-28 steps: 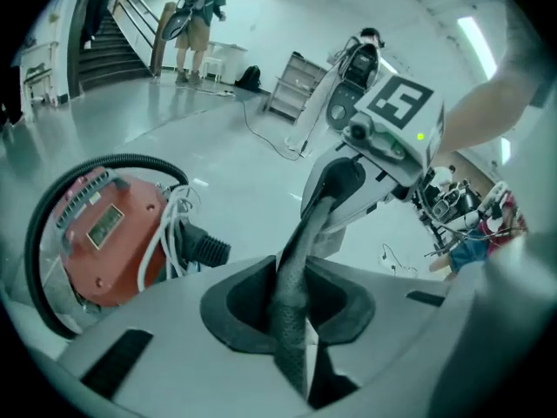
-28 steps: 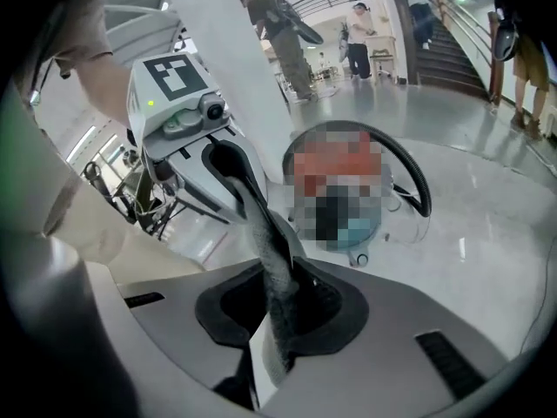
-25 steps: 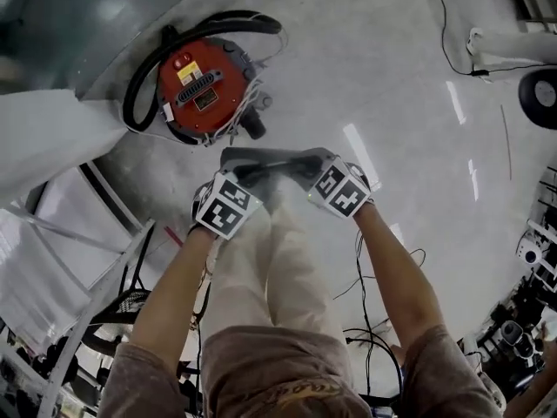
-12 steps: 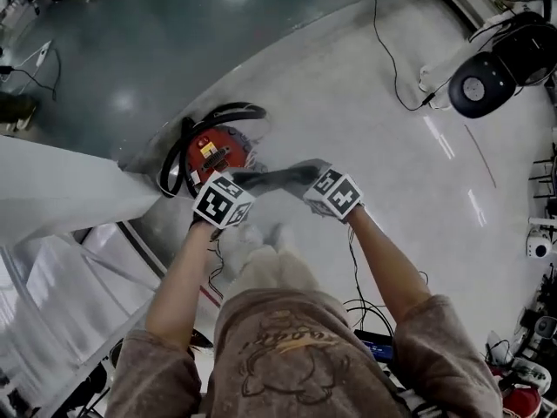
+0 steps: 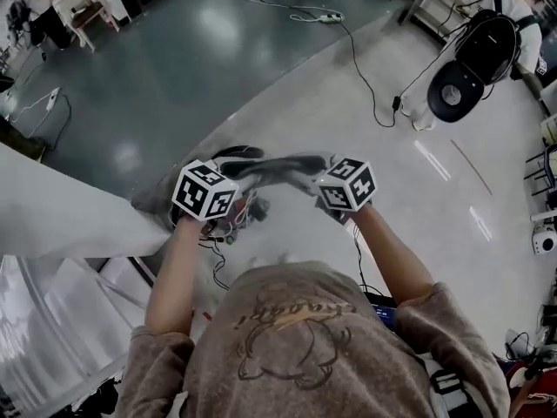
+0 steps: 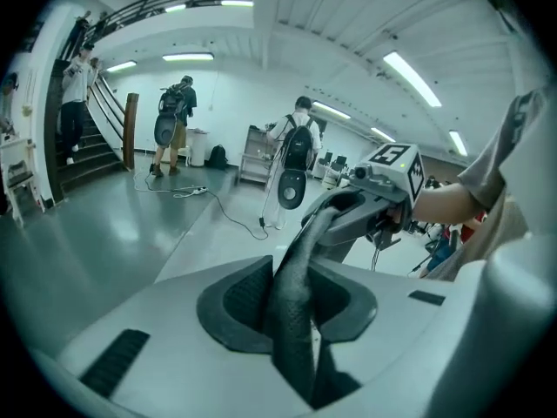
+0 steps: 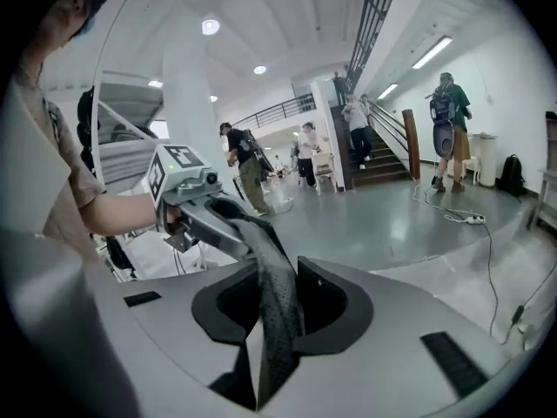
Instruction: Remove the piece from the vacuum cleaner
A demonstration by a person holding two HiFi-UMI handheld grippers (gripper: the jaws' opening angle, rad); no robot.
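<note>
A dark, limp strip-like piece [image 5: 274, 168] hangs stretched between my two grippers at chest height. My left gripper [image 5: 239, 174] pinches its left end and my right gripper [image 5: 309, 165] its right end. In the left gripper view the piece [image 6: 296, 294] runs out from between the pads toward the right gripper [image 6: 348, 212]. The right gripper view shows the same piece [image 7: 270, 277] leading to the left gripper [image 7: 204, 220]. Both pairs of jaws are opening, with the piece still between them. The vacuum cleaner [image 5: 235, 220] lies on the floor below, mostly hidden behind the left gripper.
A white sheet [image 5: 61, 207] covers a frame at the left. A cable [image 5: 365, 77] crosses the pale floor toward a round black device [image 5: 452, 90] at the upper right. Several people stand farther off, and a staircase [image 6: 78, 159] rises at the left.
Both grippers have risen with the piece, up and away from the red vacuum cleaner. The view has tilted forward, and the vacuum is now mostly hidden behind the left gripper.
</note>
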